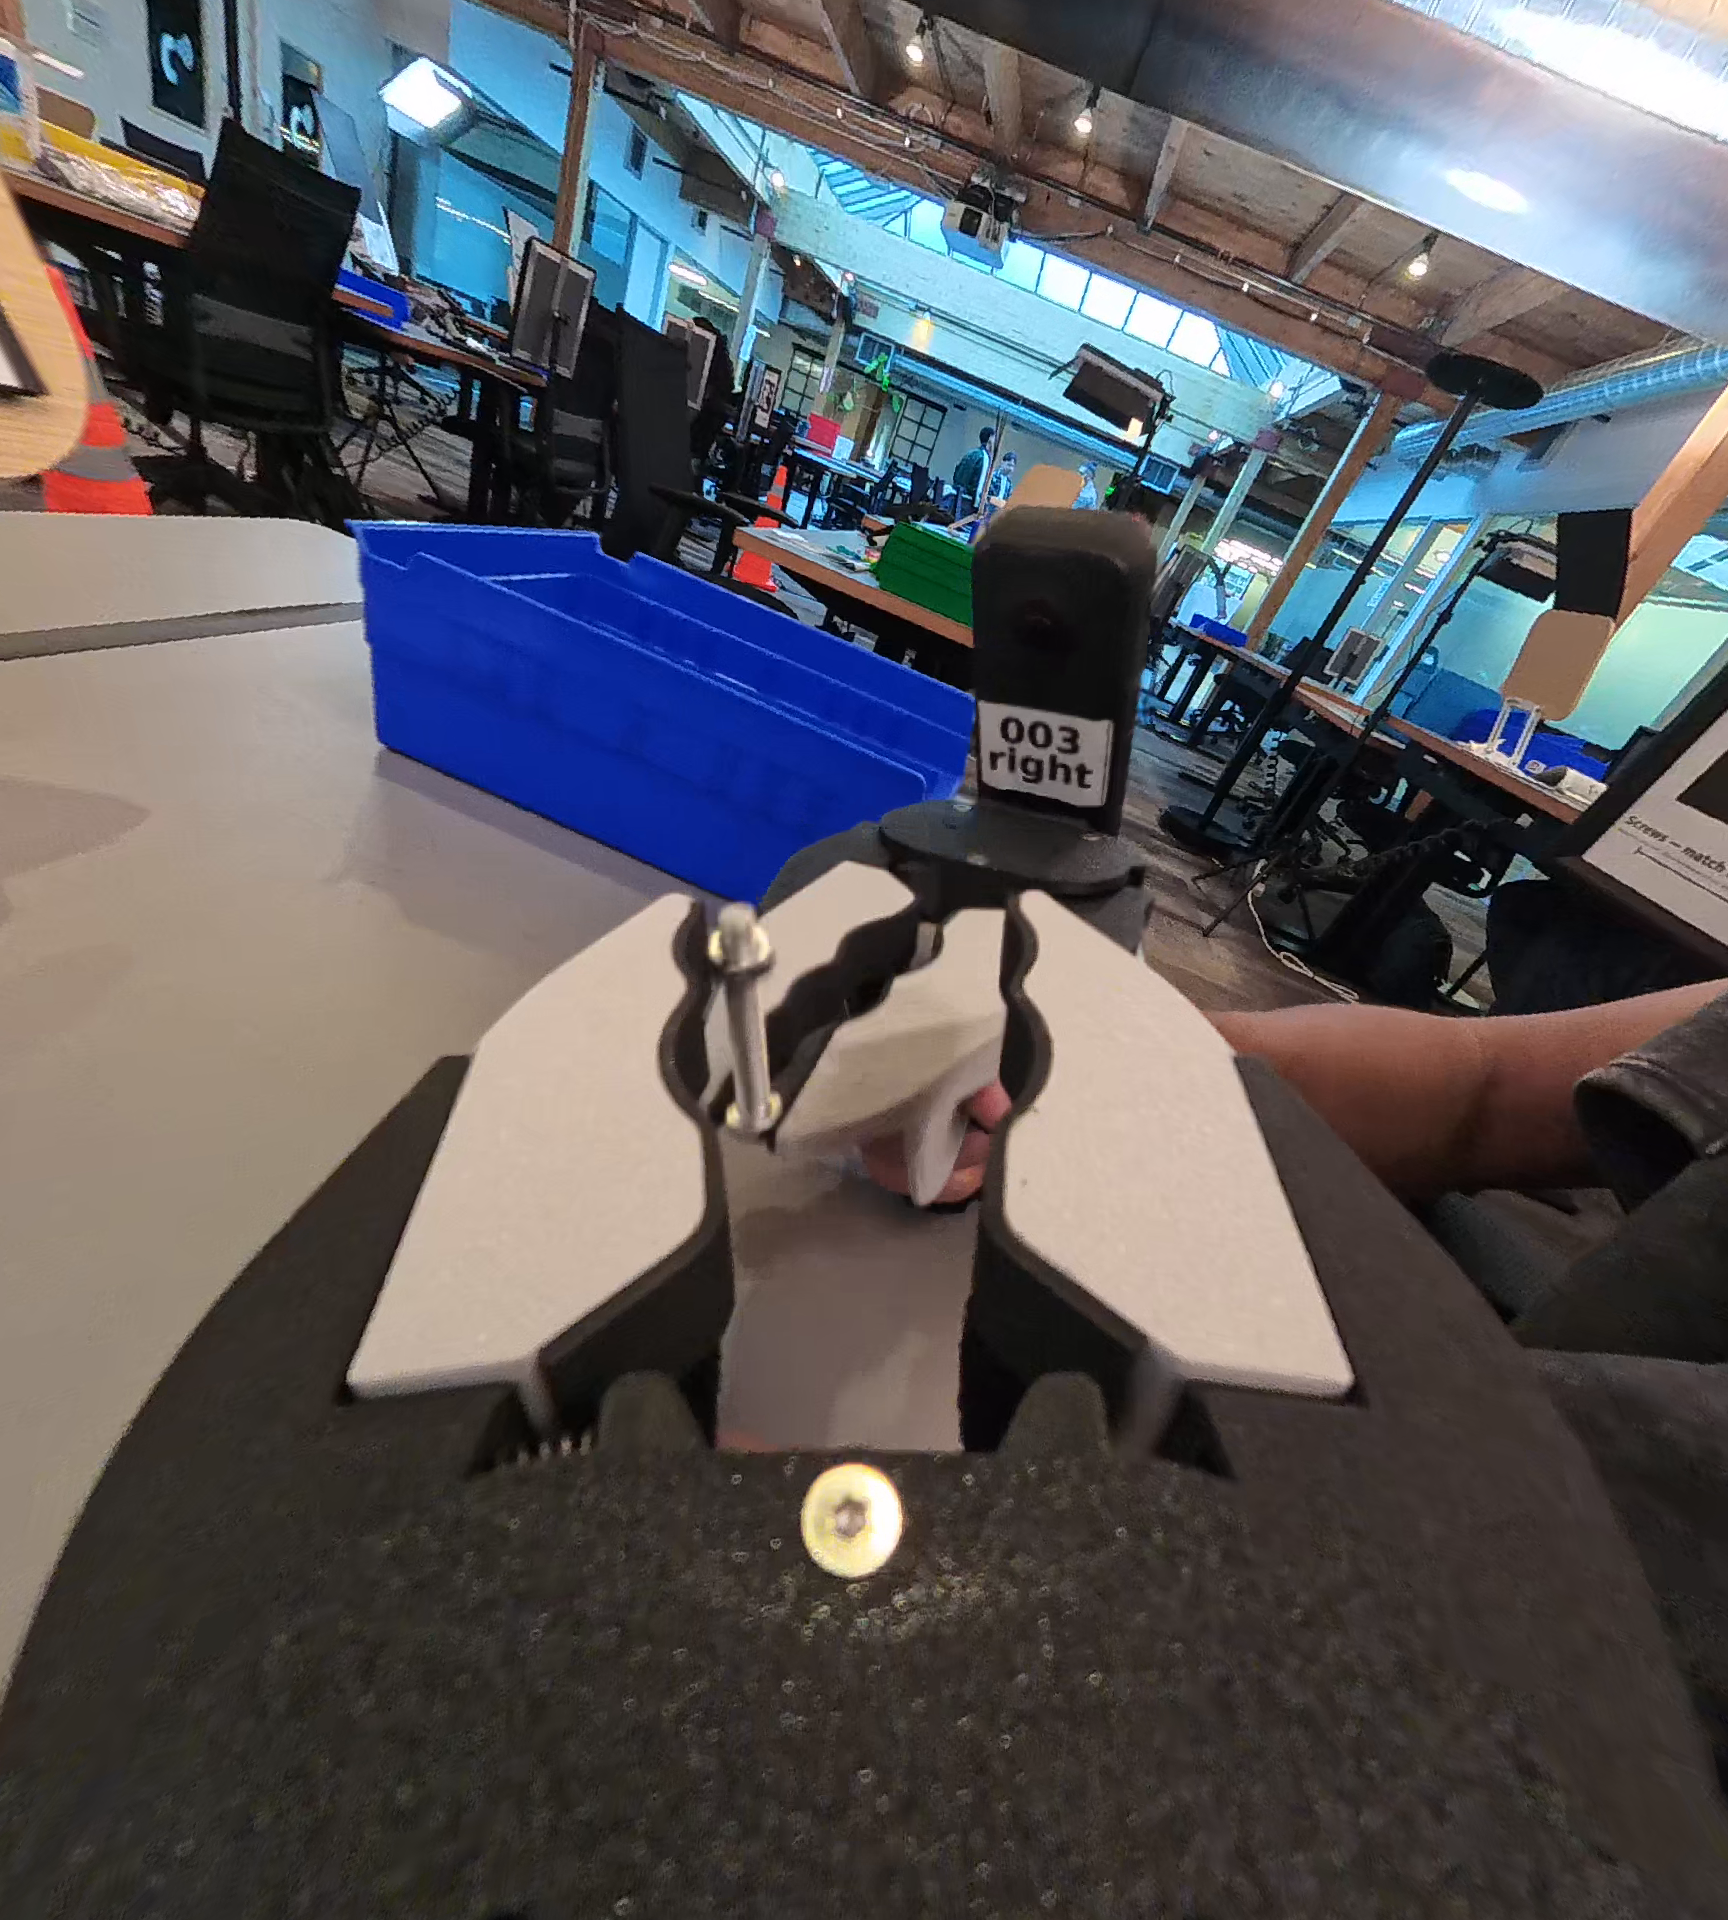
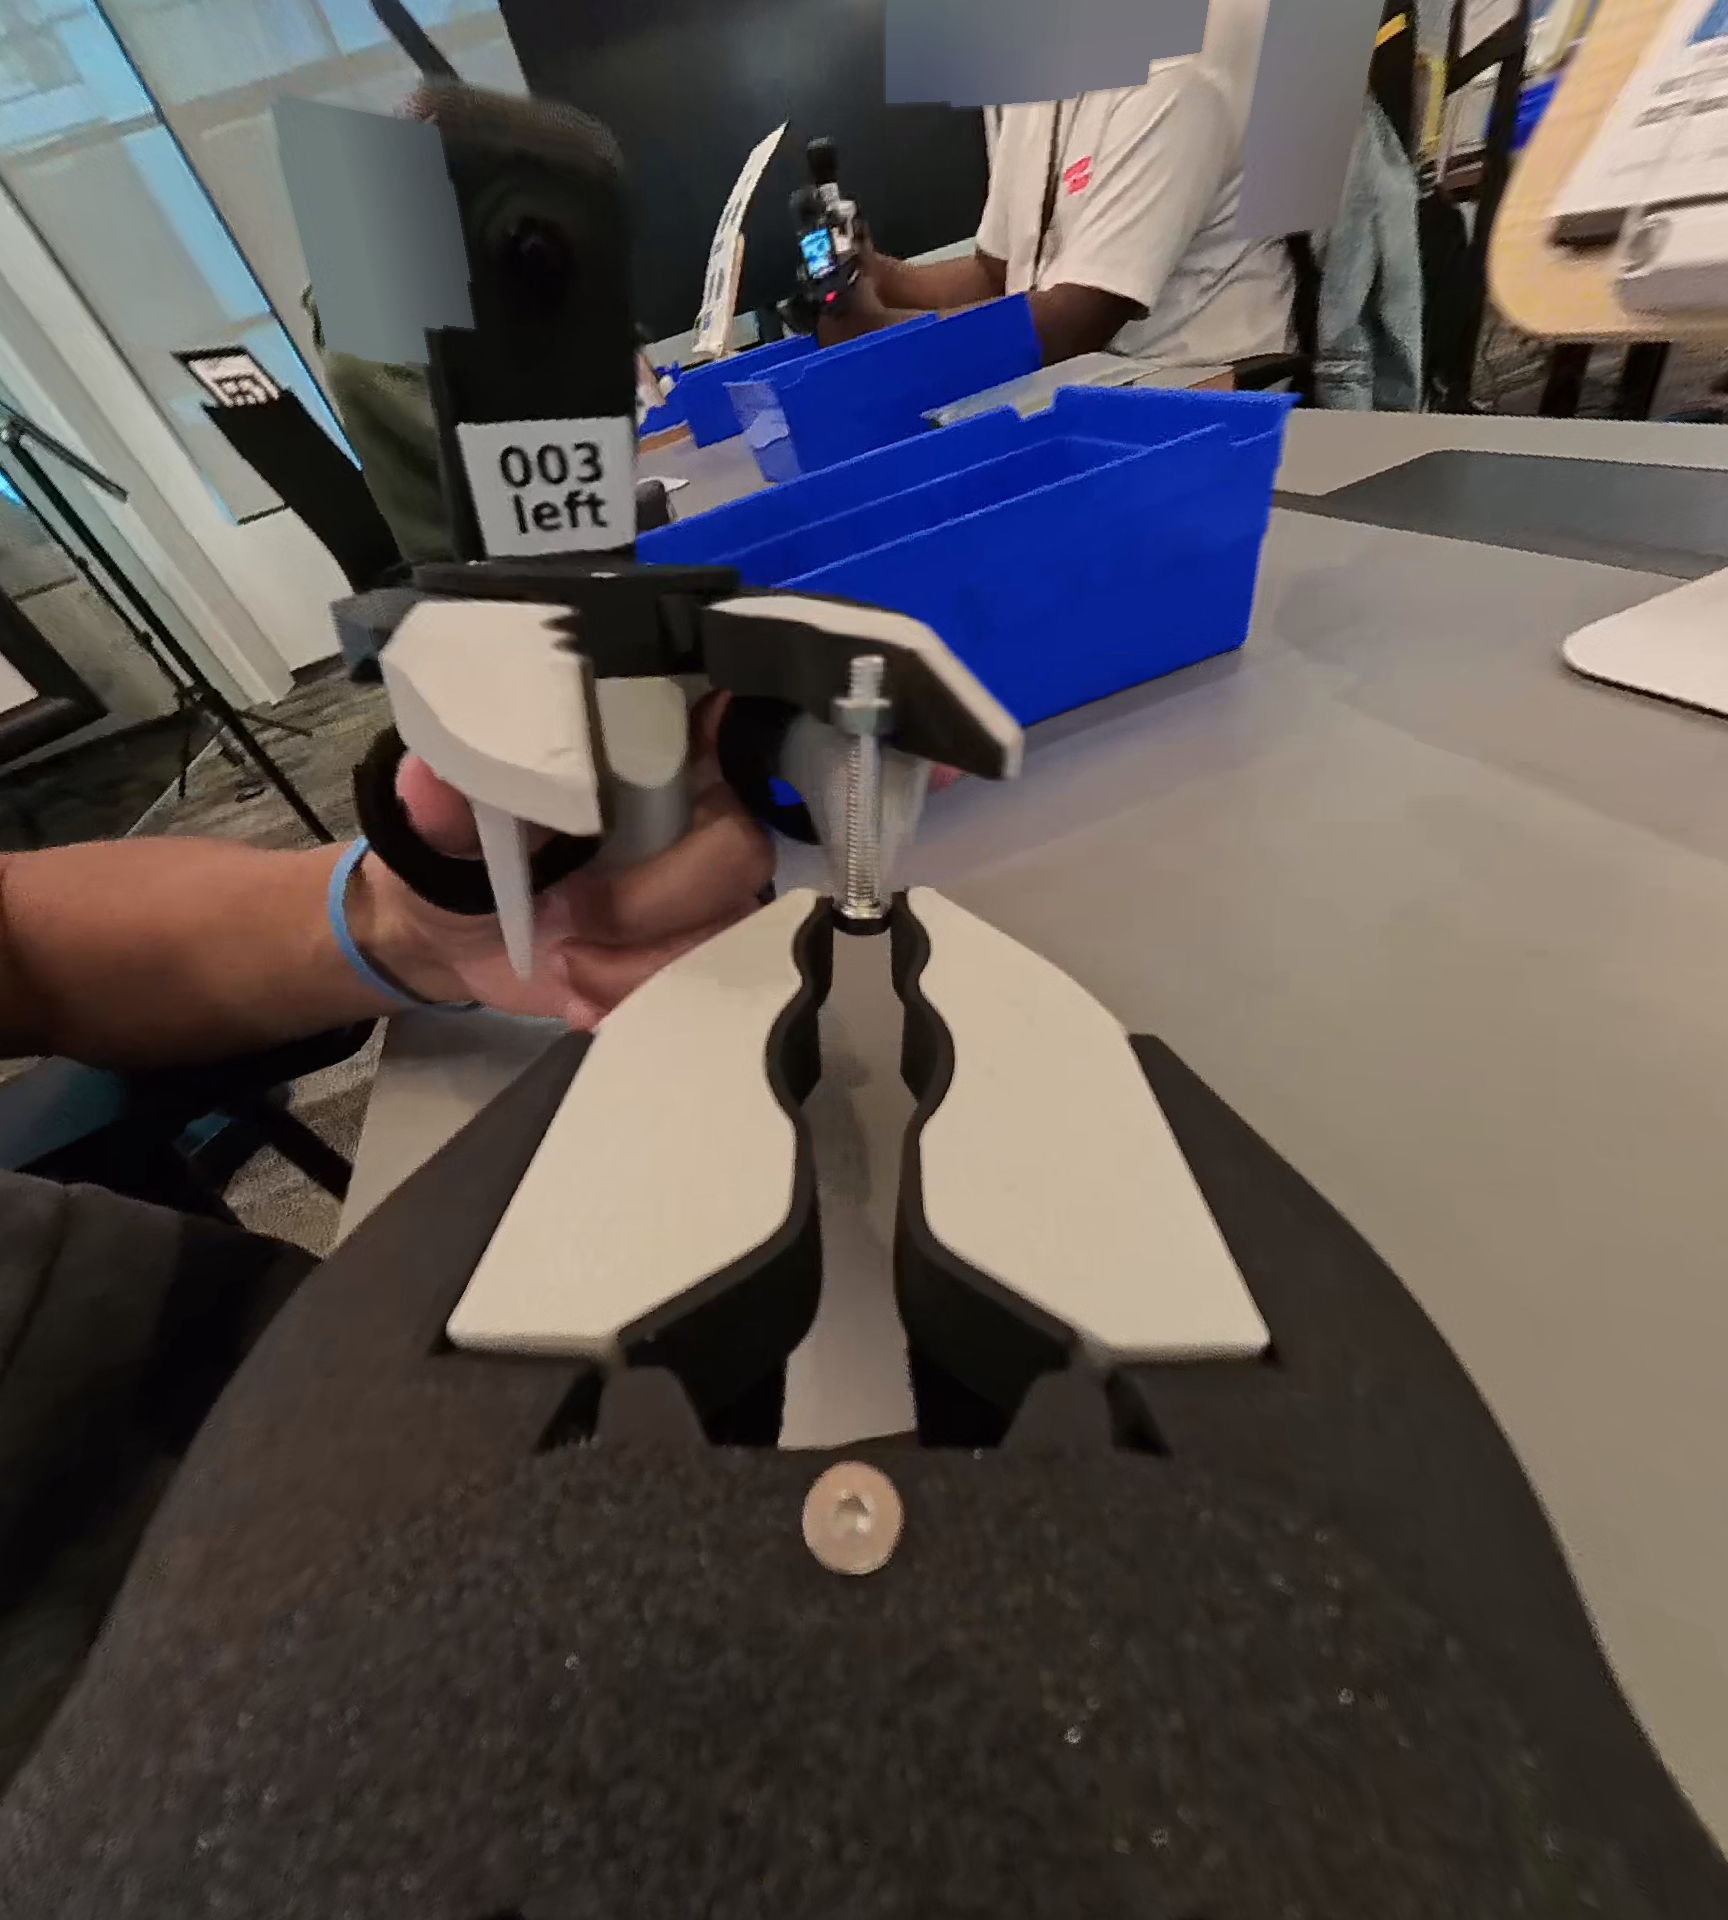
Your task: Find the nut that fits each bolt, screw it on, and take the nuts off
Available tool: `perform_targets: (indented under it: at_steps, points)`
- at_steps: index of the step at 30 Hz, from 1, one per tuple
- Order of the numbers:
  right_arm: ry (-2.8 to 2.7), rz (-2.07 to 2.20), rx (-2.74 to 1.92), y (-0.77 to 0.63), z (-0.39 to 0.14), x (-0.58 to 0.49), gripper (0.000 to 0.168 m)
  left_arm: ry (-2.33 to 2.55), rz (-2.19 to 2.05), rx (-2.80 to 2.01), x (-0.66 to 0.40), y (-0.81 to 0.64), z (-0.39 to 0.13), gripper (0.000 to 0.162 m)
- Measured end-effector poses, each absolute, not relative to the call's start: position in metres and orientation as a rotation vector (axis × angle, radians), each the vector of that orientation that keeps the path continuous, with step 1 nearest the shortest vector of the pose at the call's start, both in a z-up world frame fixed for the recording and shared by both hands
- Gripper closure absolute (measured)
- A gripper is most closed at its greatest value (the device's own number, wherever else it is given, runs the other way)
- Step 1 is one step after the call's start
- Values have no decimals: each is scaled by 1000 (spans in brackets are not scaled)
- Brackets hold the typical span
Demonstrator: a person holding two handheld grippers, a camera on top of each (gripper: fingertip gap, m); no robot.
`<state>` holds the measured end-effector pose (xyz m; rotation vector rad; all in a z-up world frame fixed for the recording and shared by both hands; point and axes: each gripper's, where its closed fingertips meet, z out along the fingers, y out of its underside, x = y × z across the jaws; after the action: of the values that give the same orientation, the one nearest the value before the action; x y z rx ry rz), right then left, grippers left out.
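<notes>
A silver bolt point(image 2: 862, 810) stands upright, with a silver nut point(image 2: 862, 713) threaded near its top end. My right gripper point(image 2: 860, 914) is shut on the bolt's lower end and holds it above the grey table point(image 2: 1359, 935). In the left wrist view the bolt point(image 1: 748, 1023) and nut point(image 1: 741, 937) sit beside the left fingertip point(image 1: 678, 940) of my left gripper point(image 1: 855, 935). Its jaws are open wide around them. The right gripper point(image 1: 787, 1117) faces it. The left gripper point(image 2: 704, 707) also shows in the right wrist view, held by a hand.
A blue bin point(image 1: 631, 707) stands on the table behind the grippers, also in the right wrist view point(image 2: 1047, 540). More blue bins point(image 2: 839, 384) and a seated person in a white shirt point(image 2: 1130, 239) are farther back. A white flat object point(image 2: 1712, 644) lies at the right. A signboard point(image 1: 1722, 790) stands by the table edge. Across from one pair of fingers to the other is roughly 4 centimetres.
</notes>
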<state>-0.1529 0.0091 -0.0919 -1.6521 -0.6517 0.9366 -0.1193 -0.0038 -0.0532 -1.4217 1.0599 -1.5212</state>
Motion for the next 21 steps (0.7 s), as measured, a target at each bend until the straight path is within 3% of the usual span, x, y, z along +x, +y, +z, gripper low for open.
perform_targets:
  at_steps: [9, 14, 21]
  points:
    - [-581, 874, -1634, 15, -88, -124, 158, 964, -1205, -1553, -154, 48, -78, 108]
    - [-526, 842, -1645, 21, -90, -112, 158, 850, -918, -1588, -175, 75, -88, 117]
    - [-517, 806, -1648, 15, -85, -107, 158, 871, -892, -1577, -174, 76, -95, 116]
